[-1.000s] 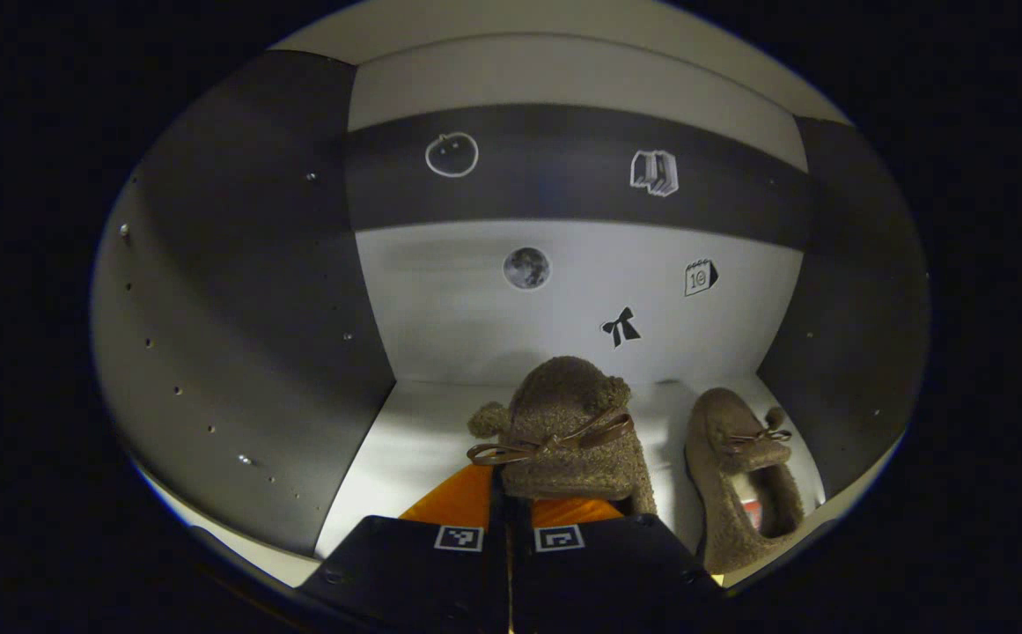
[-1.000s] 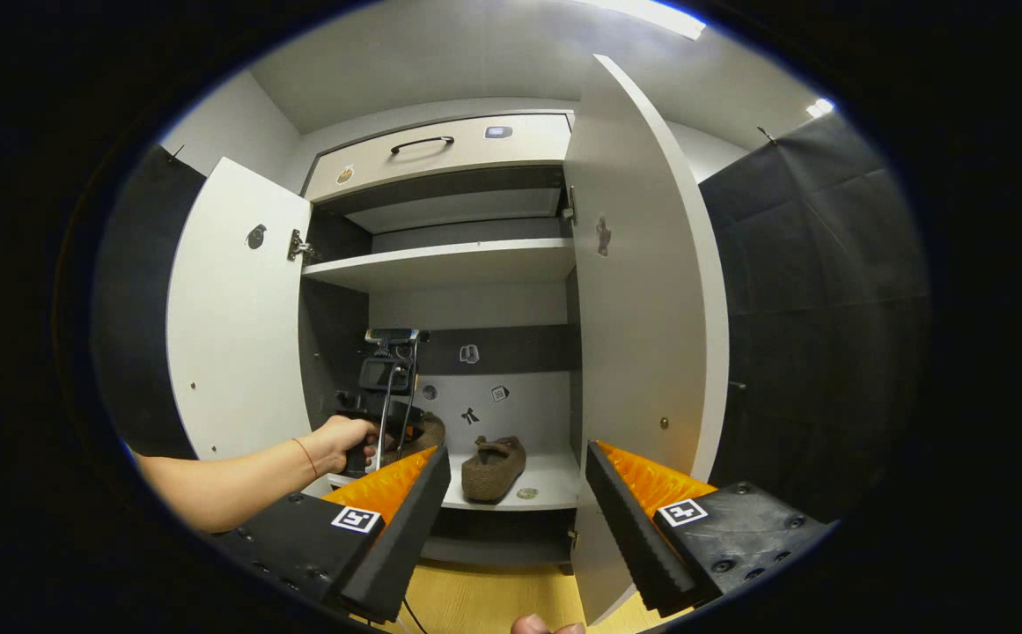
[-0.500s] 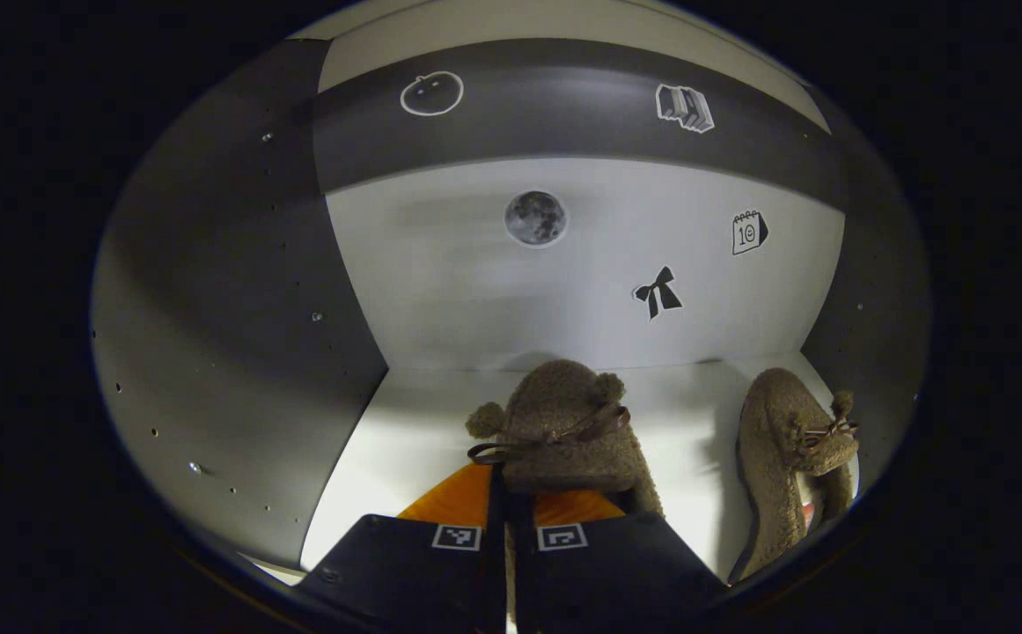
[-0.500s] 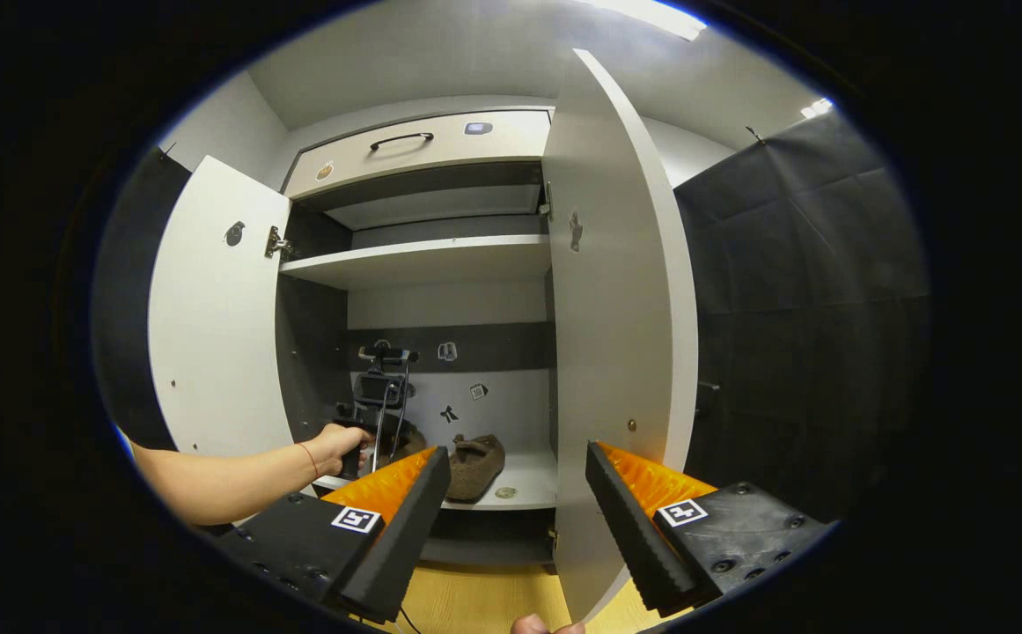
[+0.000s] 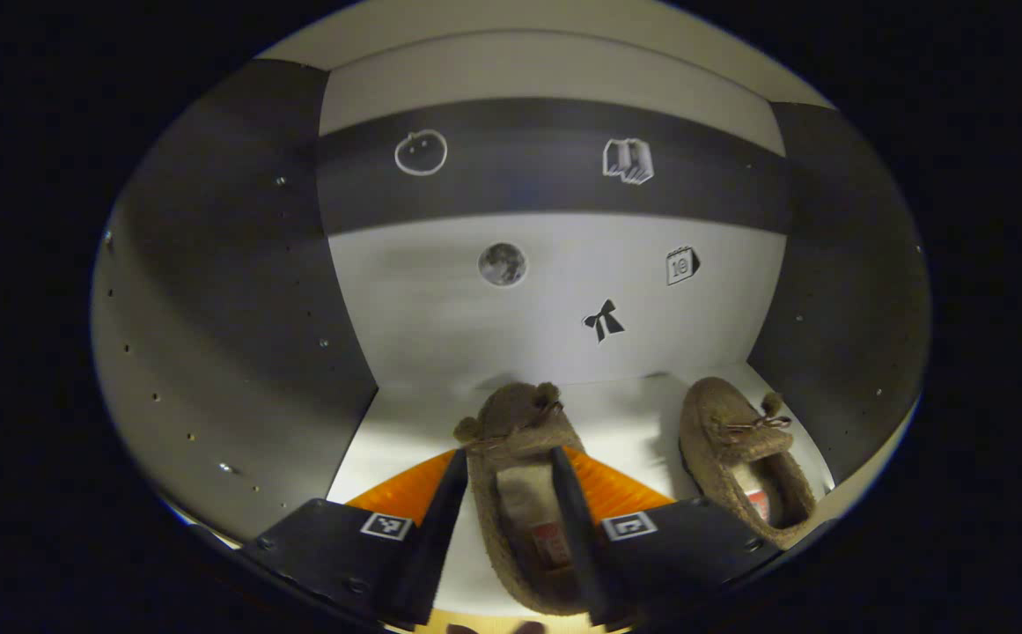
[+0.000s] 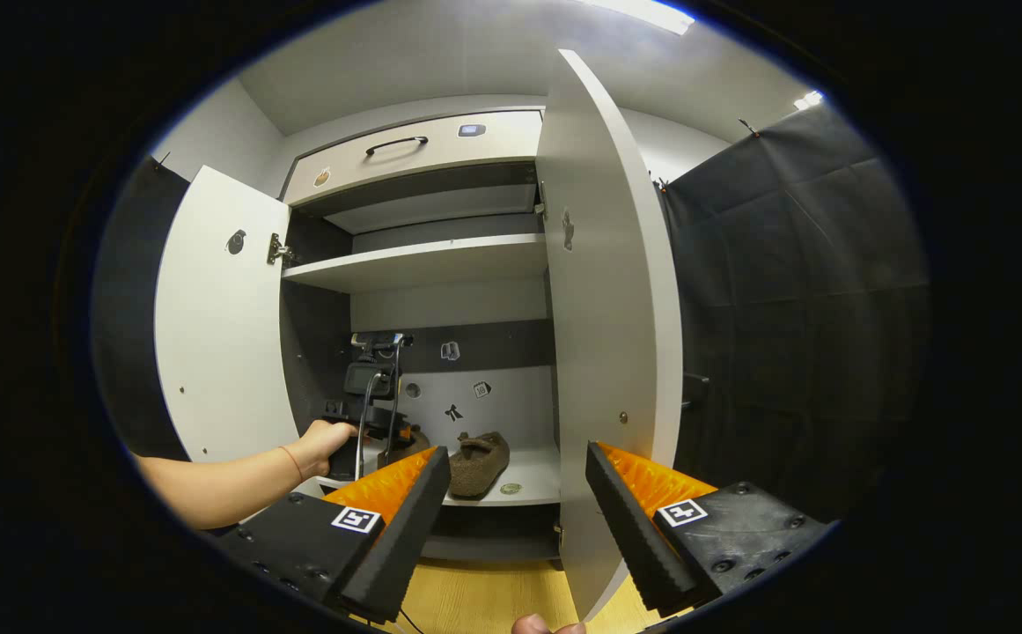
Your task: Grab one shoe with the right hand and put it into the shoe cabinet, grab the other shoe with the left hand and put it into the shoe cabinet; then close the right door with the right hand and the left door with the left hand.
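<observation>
**Both shoes resting on the bottom shelf, doors standing open**

The shoe cabinet (image 6: 440, 264) is standing in front of me with its left door (image 6: 220, 326) and right door (image 6: 607, 335) both swung wide open. In the left gripper view I am looking into the bottom compartment, where both furry brown shoes are lying on the white shelf (image 5: 625, 423), toes pointing toward the back wall.

My left gripper (image 5: 508, 519) is reaching into that compartment with its fingers spread apart. The left shoe (image 5: 519, 475) is lying between them; the fingers are running along its sides, and I cannot tell whether they are touching it. The right shoe (image 5: 739, 458) is sitting near it, toward the right wall, apart from both fingers.

My right gripper (image 6: 519, 519) is hanging outside the cabinet, in front of the right door, fingers wide apart and gripping nothing. From there I am seeing my left hand (image 6: 321, 440) holding the left gripper inside the bottom compartment.
</observation>
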`<state>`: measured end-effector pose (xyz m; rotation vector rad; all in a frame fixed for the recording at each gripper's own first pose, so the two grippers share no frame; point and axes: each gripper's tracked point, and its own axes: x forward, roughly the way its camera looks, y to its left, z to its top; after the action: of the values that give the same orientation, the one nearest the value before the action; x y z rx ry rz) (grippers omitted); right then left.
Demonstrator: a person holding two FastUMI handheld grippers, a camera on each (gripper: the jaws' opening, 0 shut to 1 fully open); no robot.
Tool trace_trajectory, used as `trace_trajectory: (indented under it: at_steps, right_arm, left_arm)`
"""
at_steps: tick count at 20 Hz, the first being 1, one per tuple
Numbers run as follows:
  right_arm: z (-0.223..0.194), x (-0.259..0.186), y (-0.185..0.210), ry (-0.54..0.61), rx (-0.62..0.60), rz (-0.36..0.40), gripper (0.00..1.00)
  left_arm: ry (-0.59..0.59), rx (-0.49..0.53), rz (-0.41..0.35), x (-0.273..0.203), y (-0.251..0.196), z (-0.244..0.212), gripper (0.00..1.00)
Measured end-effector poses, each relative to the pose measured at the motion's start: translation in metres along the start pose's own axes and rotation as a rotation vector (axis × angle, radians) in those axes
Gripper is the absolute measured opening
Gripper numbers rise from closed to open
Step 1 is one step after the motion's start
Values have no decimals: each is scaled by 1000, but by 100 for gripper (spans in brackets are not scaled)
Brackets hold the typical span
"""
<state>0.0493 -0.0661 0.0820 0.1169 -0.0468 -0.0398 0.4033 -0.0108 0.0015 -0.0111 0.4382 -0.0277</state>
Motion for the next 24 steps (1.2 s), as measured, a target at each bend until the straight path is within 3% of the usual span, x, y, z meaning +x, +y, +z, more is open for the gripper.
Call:
trace_trajectory:
  at_steps: [3, 9, 13, 14, 20, 24]
  right_arm:
    - [3, -5, -3, 0, 6, 0, 98]
    - [15, -17, -14, -15, 35, 11, 97]
    - [21, -28, -22, -28, -7, 21, 95]
    - [22, -32, -26, -31, -9, 21, 95]
    - [32, -43, -78, -33, 1, -34, 95]
    - [30, -36, -125, -10, -12, -104, 95]
  left_arm:
    - [-96, 44, 9, -40, -7, 11, 99]
    - [-276, 20, -45, -139, -36, 28, 97]
    - [-391, 19, -62, -206, -48, 31, 96]
    - [-409, 7, -66, -220, -50, 31, 100]
    - [-472, -46, -48, -286, -44, 9, 96]
    - [-447, -47, -20, -313, -34, -17, 99]
